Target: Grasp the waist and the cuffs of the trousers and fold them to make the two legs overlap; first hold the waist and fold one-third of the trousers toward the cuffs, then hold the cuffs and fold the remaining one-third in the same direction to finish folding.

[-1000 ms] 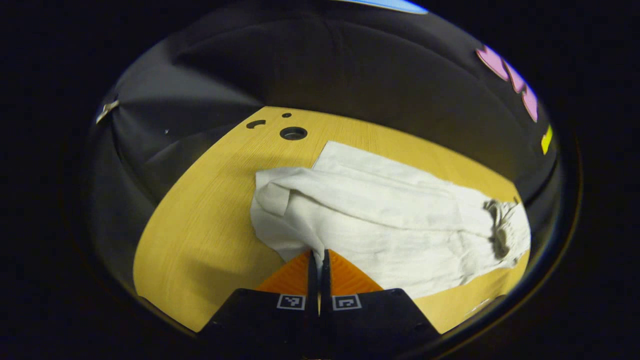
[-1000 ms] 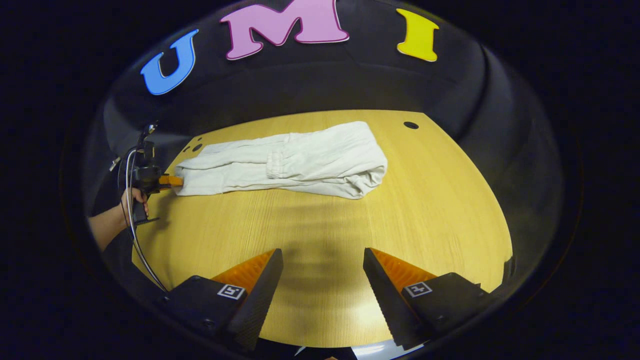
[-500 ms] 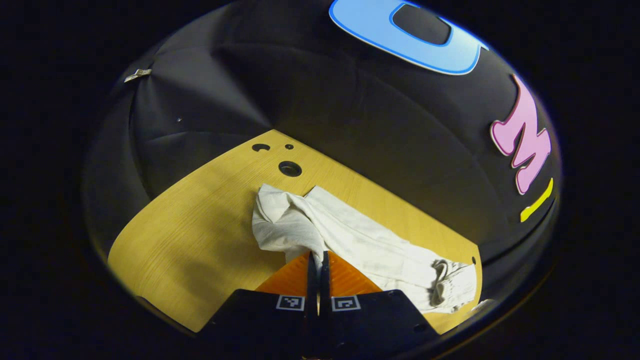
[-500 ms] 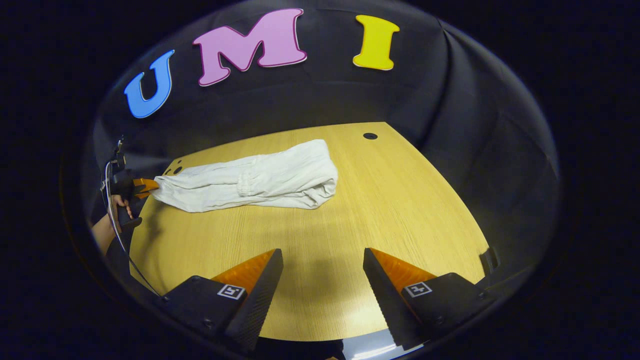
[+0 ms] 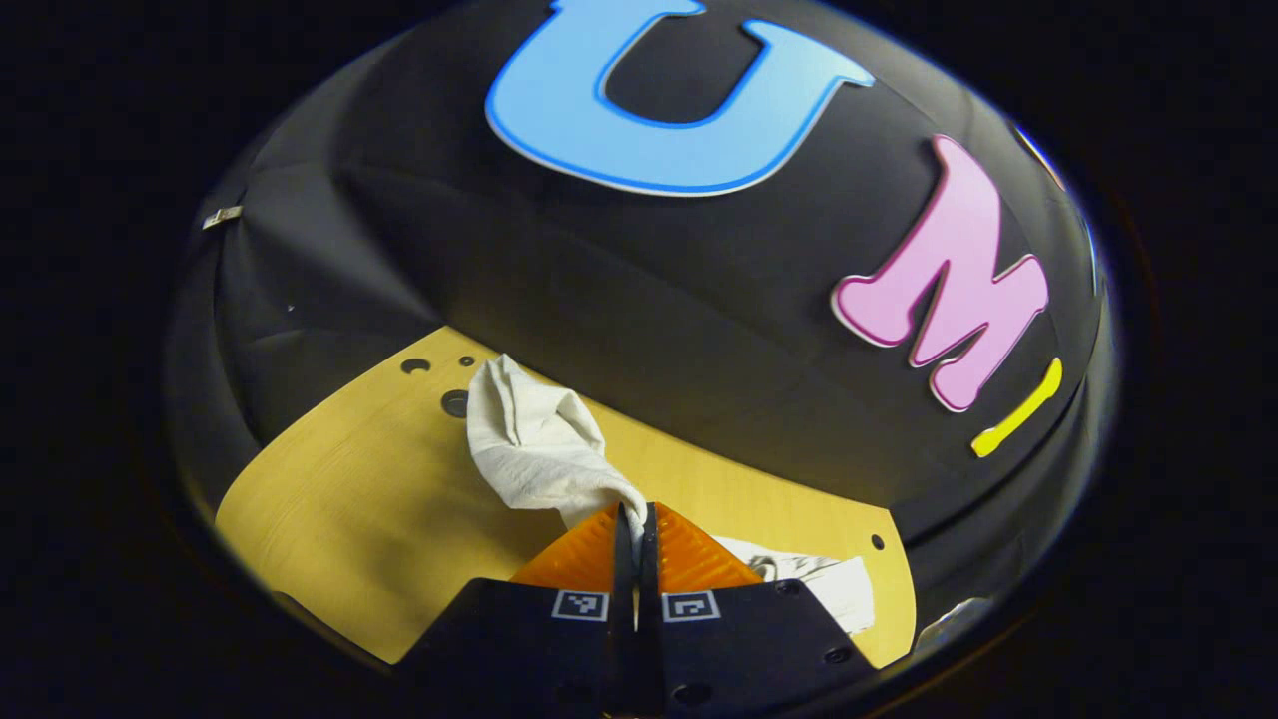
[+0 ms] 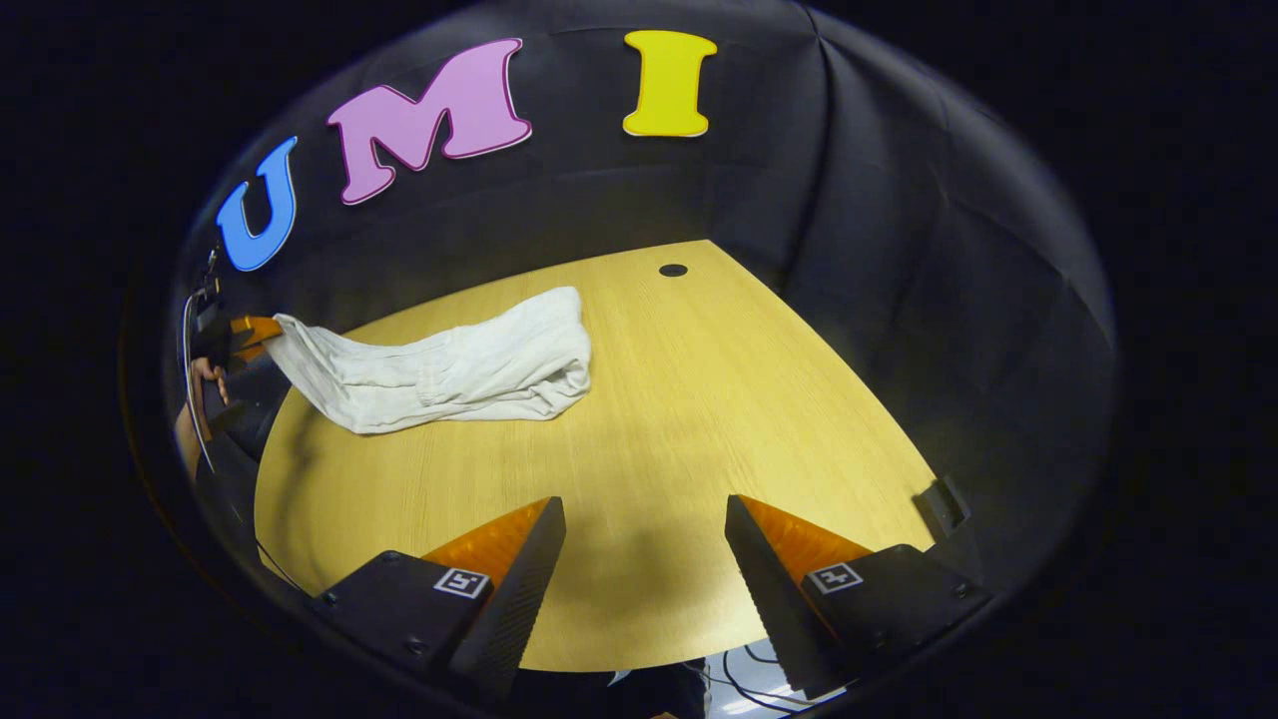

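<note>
Left gripper [image 5: 635,519] clamped on trousers [image 6: 449,364] end, now raised higher off bench [image 6: 699,419]; right gripper [image 6: 644,519] apart, idle. Far trousers part hidden behind fingers in left gripper view.

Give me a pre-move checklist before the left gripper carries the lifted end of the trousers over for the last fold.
1. Left gripper shut on the trousers: ok, cloth pinched between its fingers.
2. Held end raised off the table: ok.
3. Whether the held end is the cuffs: cannot tell.
4. Right gripper out of the way: ok, open, over bare table, apart from the trousers.
5. Rest of the trousers lying flat: not ok, far end bunched.
6. Legs overlapping neatly: cannot tell.
</note>
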